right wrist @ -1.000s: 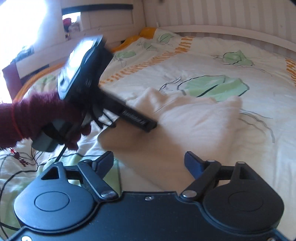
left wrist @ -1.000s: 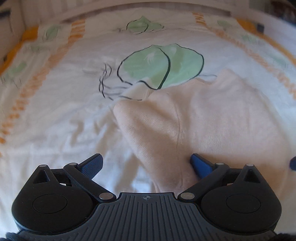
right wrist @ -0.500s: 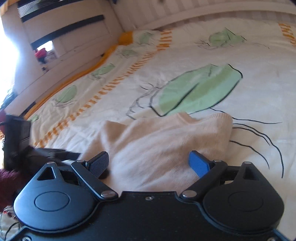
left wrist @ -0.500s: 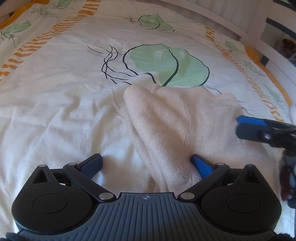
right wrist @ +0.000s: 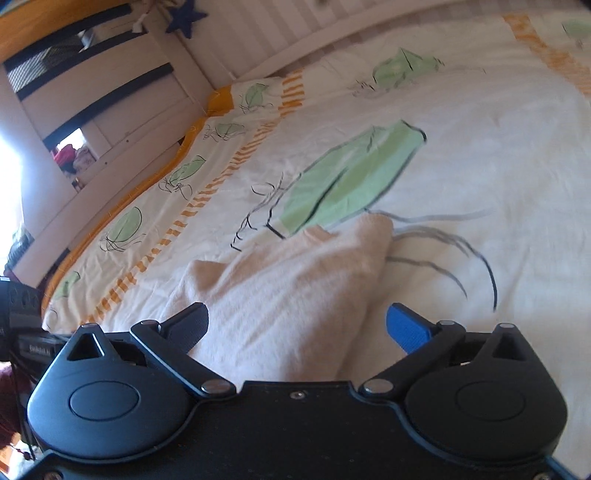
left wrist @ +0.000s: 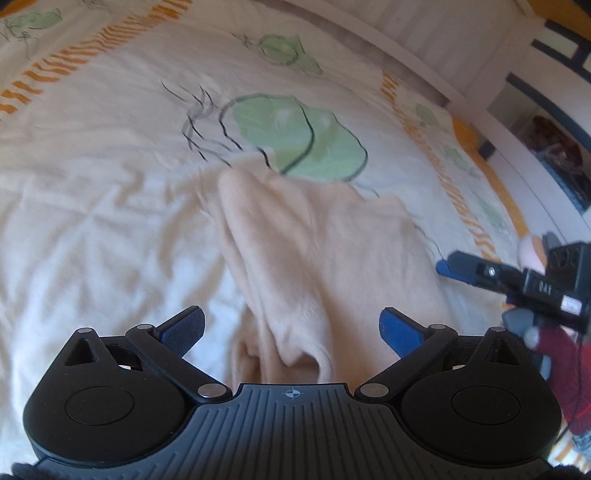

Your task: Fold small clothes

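Observation:
A small cream knit garment [left wrist: 317,251] lies bunched on the bedspread, running from mid-frame down to between my fingers. My left gripper [left wrist: 291,326] is open, its blue fingertips either side of the garment's near end, just above it. In the right wrist view the same garment [right wrist: 288,291] lies under my right gripper [right wrist: 301,325], which is open with its pads spread over the cloth. The right gripper also shows in the left wrist view [left wrist: 517,280], at the garment's right edge, held by a hand in a dark red sleeve.
The white bedspread [left wrist: 92,206] has green leaf prints [left wrist: 295,136] and orange striped borders [left wrist: 458,206]. A white slatted headboard [right wrist: 280,33] and shelves [right wrist: 92,96] stand beyond the bed. The left gripper's body [right wrist: 22,325] sits at the left edge.
Both grippers have shifted over the garment, with the views swinging. The right gripper has moved back toward the garment's right edge. Both stay open; the garment lies much as before.

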Demonstrator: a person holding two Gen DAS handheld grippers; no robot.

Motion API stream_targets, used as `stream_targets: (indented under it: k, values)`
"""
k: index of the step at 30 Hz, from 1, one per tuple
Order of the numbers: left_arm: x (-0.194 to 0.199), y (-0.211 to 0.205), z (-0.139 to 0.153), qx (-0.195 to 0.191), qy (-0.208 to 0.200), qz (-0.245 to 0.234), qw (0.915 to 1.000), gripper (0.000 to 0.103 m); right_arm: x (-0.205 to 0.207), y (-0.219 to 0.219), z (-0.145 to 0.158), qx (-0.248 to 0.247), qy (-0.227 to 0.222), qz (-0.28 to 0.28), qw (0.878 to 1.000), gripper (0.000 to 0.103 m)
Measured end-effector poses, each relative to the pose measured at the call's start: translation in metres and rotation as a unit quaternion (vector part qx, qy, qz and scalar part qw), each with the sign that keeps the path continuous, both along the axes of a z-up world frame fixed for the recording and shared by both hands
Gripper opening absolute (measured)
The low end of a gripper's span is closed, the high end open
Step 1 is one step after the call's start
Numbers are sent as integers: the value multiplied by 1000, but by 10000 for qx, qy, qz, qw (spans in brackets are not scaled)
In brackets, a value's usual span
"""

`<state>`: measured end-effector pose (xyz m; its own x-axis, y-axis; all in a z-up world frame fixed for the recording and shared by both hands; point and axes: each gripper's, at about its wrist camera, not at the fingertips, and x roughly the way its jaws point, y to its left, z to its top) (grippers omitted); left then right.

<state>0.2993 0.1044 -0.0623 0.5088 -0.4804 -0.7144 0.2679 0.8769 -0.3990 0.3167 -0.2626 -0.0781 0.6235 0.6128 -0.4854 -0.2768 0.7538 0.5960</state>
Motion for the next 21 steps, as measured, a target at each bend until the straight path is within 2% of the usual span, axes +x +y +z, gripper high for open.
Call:
stream_targets:
  k: [4, 6, 11, 16, 17, 18, 19, 20, 21]
  values:
    - [11, -18, -23, 165, 264, -134, 9994, 102, 12, 0, -18, 506, 340, 74, 9981, 103]
    - [15, -22, -31, 200, 211, -158, 9995, 102, 18, 2, -24, 626, 362, 113, 9973, 103]
    - [31, -32, -32, 53, 188, -285, 9994, 102, 38, 13, -30, 732, 308, 362, 9962, 103]
    - [41, -47, -32, 149, 282, -409, 9987, 102, 52, 29, -28, 556, 392, 539, 9962, 103]
    - [41, -48, -31, 132, 301, -399, 9987, 101, 52, 31, -27, 514, 398, 568, 9963, 92]
    - [40, -49, -31, 108, 304, -406, 9987, 94, 52, 33, -25, 418, 448, 577, 9964, 79]
    - [39, -48, -29, 68, 297, -425, 9986, 74, 51, 34, -25, 302, 493, 550, 9968, 51]
    - [38, -47, -27, 15, 291, -442, 9986, 64, 48, 33, -23, 261, 468, 523, 9972, 51]
    - [37, -46, -26, -133, 358, -476, 9981, 48, 44, 33, -20, 173, 435, 489, 9977, 50]
